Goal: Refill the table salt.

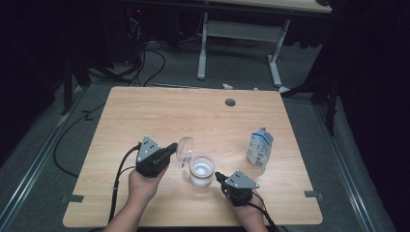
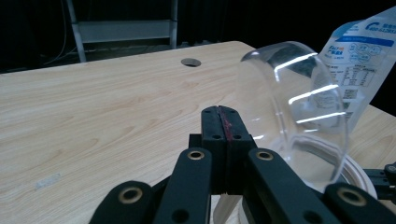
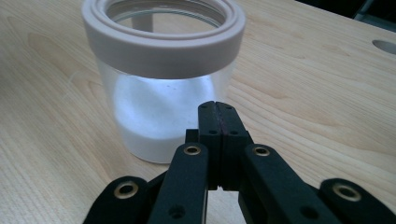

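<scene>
Left gripper (image 1: 170, 151), jaws together, beside the tilted clear lid (image 1: 185, 149) above the open jar (image 1: 201, 170) of white powder near the worktop's (image 1: 145, 111) front edge; right gripper (image 1: 218, 176), jaws together, braces jar, probably for steadying.

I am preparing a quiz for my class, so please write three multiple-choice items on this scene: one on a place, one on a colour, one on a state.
1. In the high view, where is the pouch from the jar?
A. left
B. right
C. on top of it

2. What colour is the powder in the jar?
A. white
B. red
C. green

3. How is the jar?
A. open, lid tipped up
B. lid flat on it
C. lying on its side

Answers:
1 B: the pouch stands at the jar's right.
2 A: white shows through the glass.
3 A: the clear lid stands tilted beside the open mouth.
</scene>
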The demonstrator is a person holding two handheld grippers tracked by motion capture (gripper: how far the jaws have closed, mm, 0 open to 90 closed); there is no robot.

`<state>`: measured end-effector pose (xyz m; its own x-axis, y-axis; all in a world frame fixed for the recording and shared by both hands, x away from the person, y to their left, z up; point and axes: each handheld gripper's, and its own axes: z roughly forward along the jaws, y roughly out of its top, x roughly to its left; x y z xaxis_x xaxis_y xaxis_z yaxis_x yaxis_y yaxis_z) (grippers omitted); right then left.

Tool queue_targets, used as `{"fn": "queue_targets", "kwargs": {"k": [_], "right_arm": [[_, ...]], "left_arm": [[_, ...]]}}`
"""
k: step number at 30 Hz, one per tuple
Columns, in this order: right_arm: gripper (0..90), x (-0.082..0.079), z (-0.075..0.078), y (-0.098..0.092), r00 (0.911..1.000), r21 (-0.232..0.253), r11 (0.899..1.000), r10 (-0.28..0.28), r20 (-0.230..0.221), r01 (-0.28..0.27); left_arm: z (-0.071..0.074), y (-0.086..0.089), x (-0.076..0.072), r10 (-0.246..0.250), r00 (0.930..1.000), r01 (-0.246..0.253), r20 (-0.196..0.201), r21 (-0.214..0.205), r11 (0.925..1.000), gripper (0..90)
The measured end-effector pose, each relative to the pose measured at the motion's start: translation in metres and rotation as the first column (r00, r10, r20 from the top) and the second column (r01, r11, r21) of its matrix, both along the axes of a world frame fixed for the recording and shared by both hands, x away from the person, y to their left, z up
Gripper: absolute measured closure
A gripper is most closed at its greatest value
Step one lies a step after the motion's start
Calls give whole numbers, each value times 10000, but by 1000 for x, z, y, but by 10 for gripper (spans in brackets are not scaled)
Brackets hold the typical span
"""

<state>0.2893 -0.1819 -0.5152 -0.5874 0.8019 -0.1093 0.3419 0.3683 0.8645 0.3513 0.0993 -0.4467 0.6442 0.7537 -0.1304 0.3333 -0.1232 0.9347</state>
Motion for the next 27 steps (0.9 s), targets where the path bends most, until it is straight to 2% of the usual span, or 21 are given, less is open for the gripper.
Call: {"fn": "queue_targets", "kwargs": {"k": [3, 11, 15, 23, 27], "right_arm": [[900, -1, 0, 3, 10000, -142, 9999, -8, 92, 9], [900, -1, 0, 4, 9999, -124, 9999, -44, 119, 45], [899, -1, 0, 4, 9999, -99, 9999, -25, 130, 26], [898, -2, 2, 2, 9998, -116, 9999, -58, 191, 60], [899, -1, 3, -2, 9998, 88, 9999, -123, 165, 121]], "left_arm": [[1, -2, -2, -99, 9999, 99, 62, 1, 10000, 899], [-1, -14, -8, -460, 9988, 458, 166, 103, 9989, 899], [-2, -16, -8, -461, 9988, 459, 147, 110, 9989, 899], [-8, -1, -8, -173, 9998, 173, 85, 69, 9998, 897], [-21, 18, -10, 240, 9997, -240, 0, 408, 9989, 858]]}}
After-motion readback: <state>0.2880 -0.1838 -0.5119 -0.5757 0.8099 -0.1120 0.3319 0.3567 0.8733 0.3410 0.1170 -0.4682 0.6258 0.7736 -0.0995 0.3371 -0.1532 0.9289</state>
